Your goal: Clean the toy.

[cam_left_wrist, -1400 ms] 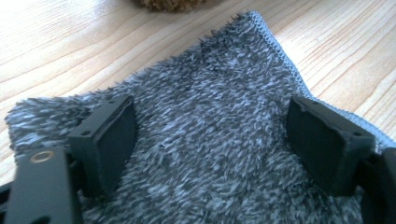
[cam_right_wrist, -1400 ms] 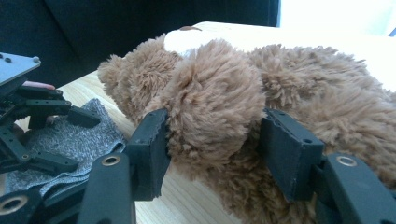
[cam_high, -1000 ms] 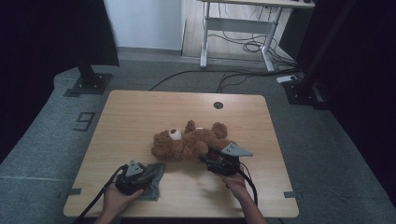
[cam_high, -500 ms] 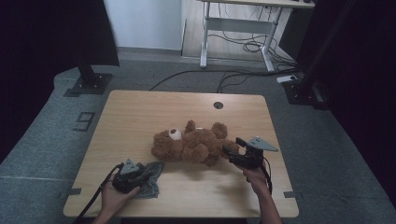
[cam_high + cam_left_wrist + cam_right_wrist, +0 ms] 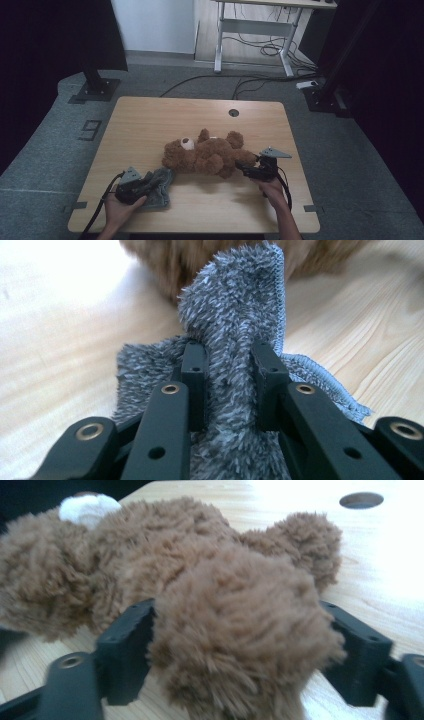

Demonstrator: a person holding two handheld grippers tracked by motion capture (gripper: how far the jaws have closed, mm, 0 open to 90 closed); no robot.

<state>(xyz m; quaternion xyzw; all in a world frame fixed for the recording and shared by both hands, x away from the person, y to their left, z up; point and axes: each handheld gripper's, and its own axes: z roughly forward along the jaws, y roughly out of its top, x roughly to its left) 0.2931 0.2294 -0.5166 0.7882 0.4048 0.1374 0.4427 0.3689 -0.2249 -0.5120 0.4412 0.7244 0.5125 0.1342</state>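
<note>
A brown teddy bear (image 5: 207,155) lies on its back mid-table, its head to the left. My right gripper (image 5: 242,169) reaches in from the right, and its jaws have just been closing on the bear's fluffy foot (image 5: 240,645), with fur pressed against both pads. A grey fleecy cloth (image 5: 159,186) lies bunched at the front left, just short of the bear's head. My left gripper (image 5: 146,183) is shut on a raised fold of that cloth (image 5: 235,305), its jaws having just closed. Brown fur (image 5: 165,260) shows right behind the fold.
The wooden table (image 5: 150,120) has a round cable hole (image 5: 233,112) near its far edge. Behind it on the floor are a white desk frame (image 5: 255,30) with cables and black stand bases at left (image 5: 95,90) and right (image 5: 325,97).
My right gripper has shifted right along the bear, from its body to the foot at its right end. The left hand and cloth have stayed put.
</note>
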